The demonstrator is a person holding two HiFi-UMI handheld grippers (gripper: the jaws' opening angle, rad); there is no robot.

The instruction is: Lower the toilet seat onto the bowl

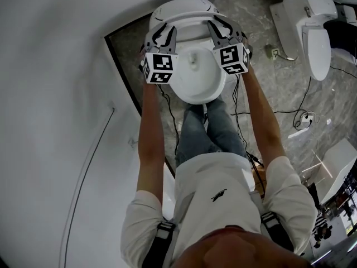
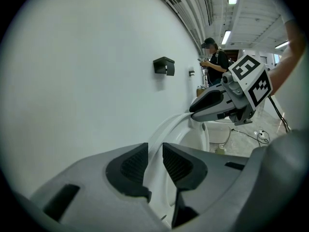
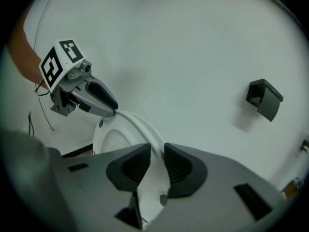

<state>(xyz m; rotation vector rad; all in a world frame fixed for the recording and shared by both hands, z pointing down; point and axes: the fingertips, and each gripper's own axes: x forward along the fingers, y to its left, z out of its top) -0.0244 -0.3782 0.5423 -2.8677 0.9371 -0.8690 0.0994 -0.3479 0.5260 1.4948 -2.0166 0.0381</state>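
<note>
The white toilet seat (image 1: 185,7) stands raised against the wall above the bowl (image 1: 192,96). My left gripper (image 1: 162,31) is at the seat's left rim and my right gripper (image 1: 221,30) at its right rim. In the left gripper view the seat's rim (image 2: 166,124) runs between the pads of the left gripper (image 2: 154,161), which press on it. In the right gripper view the right gripper (image 3: 157,166) is likewise shut on the rim (image 3: 140,124). Each view shows the other gripper further along the same rim: the right gripper (image 2: 194,111) and the left gripper (image 3: 114,109).
A white wall rises close behind and left of the toilet, with a black holder (image 2: 164,65) on it. A second toilet (image 1: 312,32) stands at the right. Cables (image 1: 304,116) lie on the marble floor. A person (image 2: 215,64) stands in the background.
</note>
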